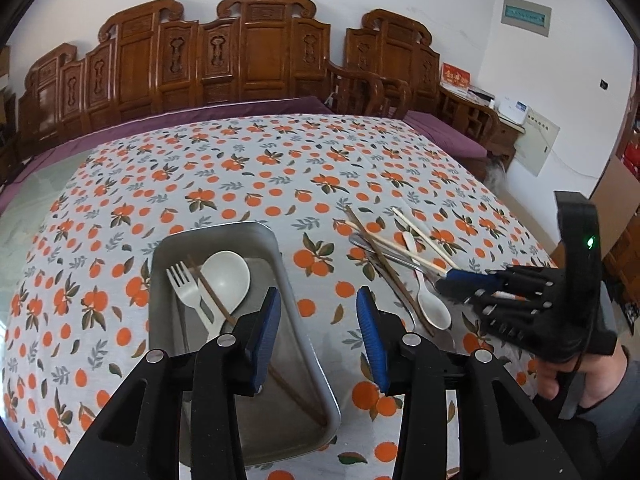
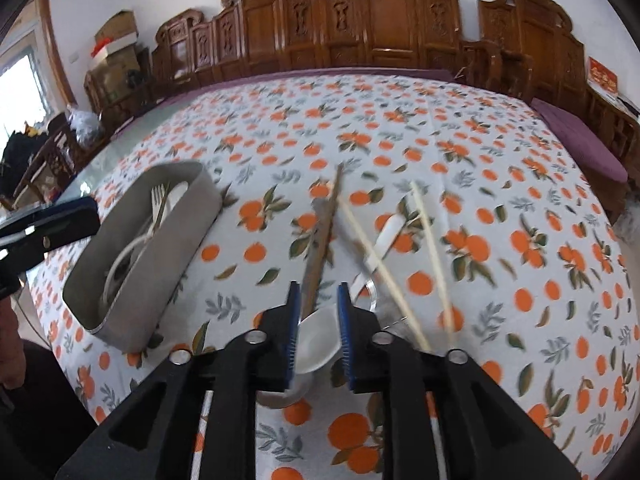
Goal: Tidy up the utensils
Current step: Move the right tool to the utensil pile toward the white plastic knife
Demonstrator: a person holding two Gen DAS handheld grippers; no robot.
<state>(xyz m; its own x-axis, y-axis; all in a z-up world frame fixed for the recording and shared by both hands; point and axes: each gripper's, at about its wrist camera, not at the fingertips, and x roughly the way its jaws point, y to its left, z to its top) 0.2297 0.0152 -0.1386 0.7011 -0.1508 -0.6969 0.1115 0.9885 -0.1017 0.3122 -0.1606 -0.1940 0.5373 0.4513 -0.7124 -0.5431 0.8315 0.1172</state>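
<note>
The right claw [image 2: 318, 320], partly open and holding nothing, is hovering over the white spoon [image 2: 320, 340] in the loose pile, lining up a pick. The left claw [image 1: 319, 336], open and empty, is hanging just above the tray [image 1: 256, 236], which already has a fork [image 1: 188, 292] inside.

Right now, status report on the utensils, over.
Both grippers open, empty. Left gripper over tray. Right gripper above white spoon in loose pile.
</note>
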